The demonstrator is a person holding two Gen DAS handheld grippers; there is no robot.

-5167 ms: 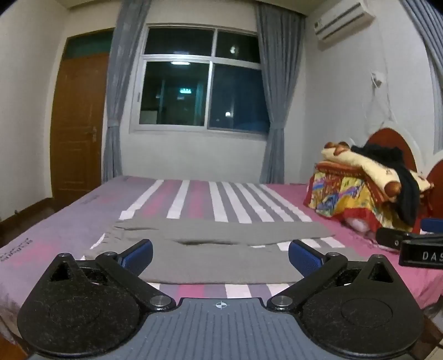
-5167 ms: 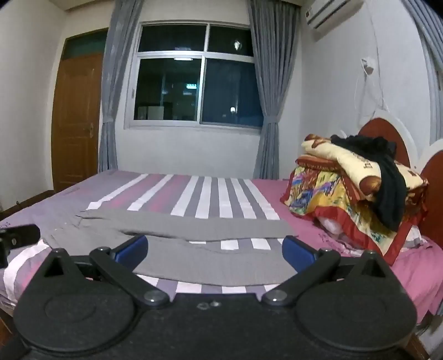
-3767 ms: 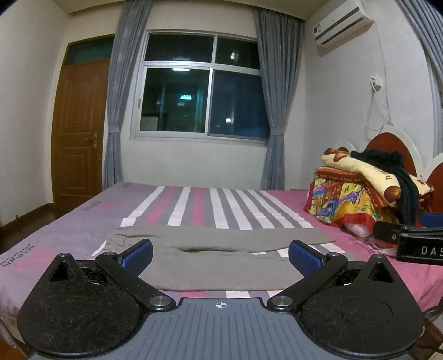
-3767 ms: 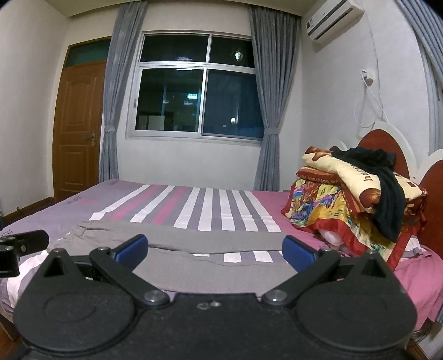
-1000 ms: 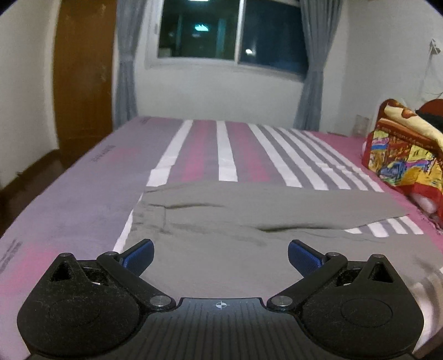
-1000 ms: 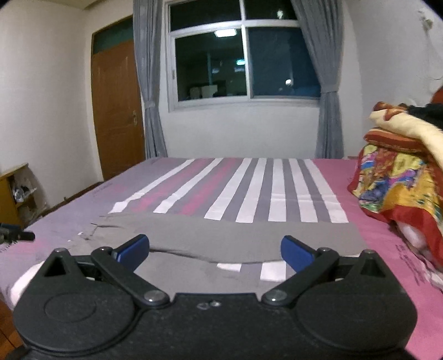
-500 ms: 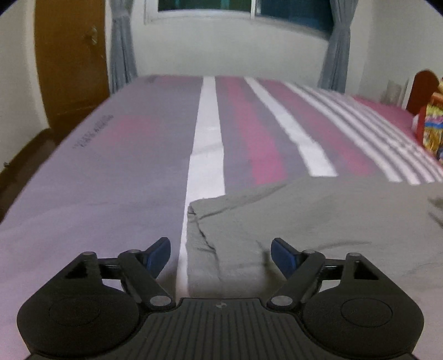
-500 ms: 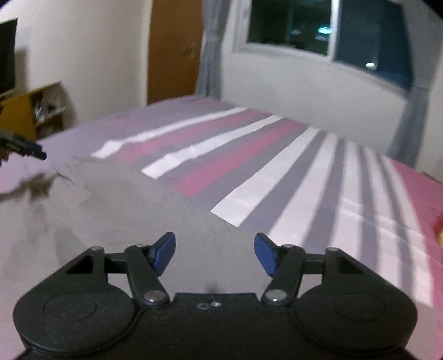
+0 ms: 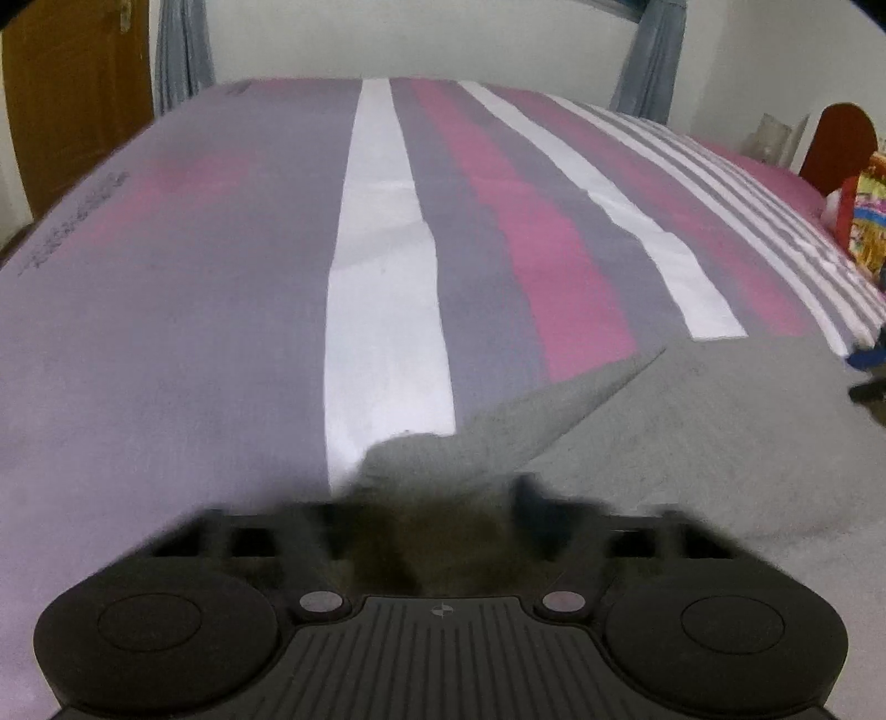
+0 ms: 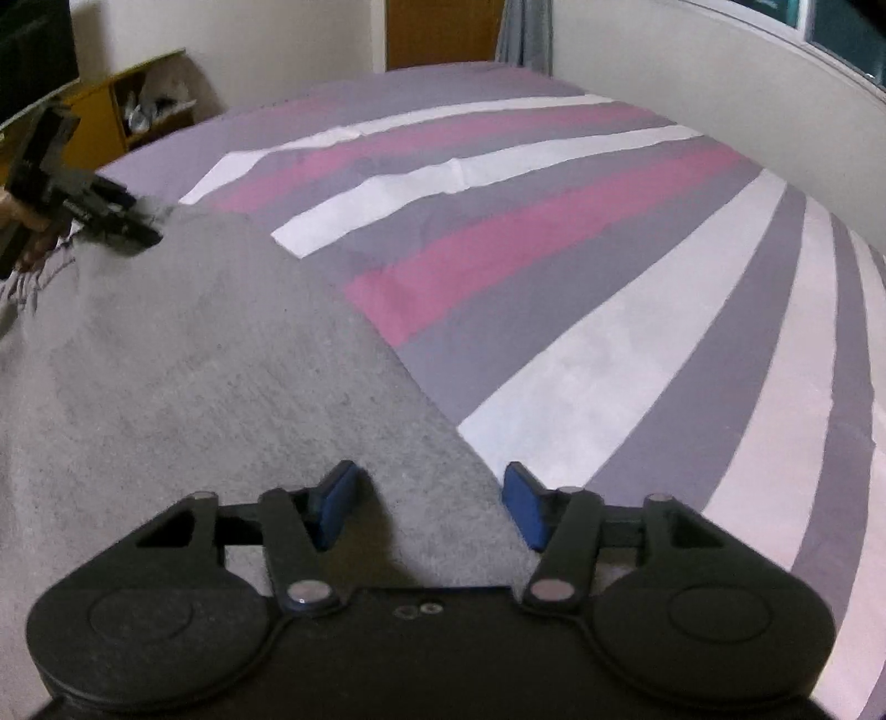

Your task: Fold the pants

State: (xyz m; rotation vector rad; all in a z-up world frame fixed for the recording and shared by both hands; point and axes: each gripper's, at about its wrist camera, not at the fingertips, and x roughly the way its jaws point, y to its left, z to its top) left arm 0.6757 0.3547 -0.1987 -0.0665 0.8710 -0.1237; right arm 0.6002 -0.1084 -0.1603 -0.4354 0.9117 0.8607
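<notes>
Striped bed (image 10: 609,277) beyond pants (image 10: 194,360) lies flat, unobstructed; bedding pile (image 9: 866,216) crowds far right edge

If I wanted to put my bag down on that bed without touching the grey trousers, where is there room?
The striped bedspread lies bare beyond the pants, toward the window wall, and on the purple side nearest the door. The near edge is crowded: the left gripper pinches the cloth and the right gripper straddles its hem.

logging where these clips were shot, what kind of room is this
Most likely a home bedroom: a bed with a striped sheet, grey pants spread on it, a wooden door and window curtains behind.
</notes>
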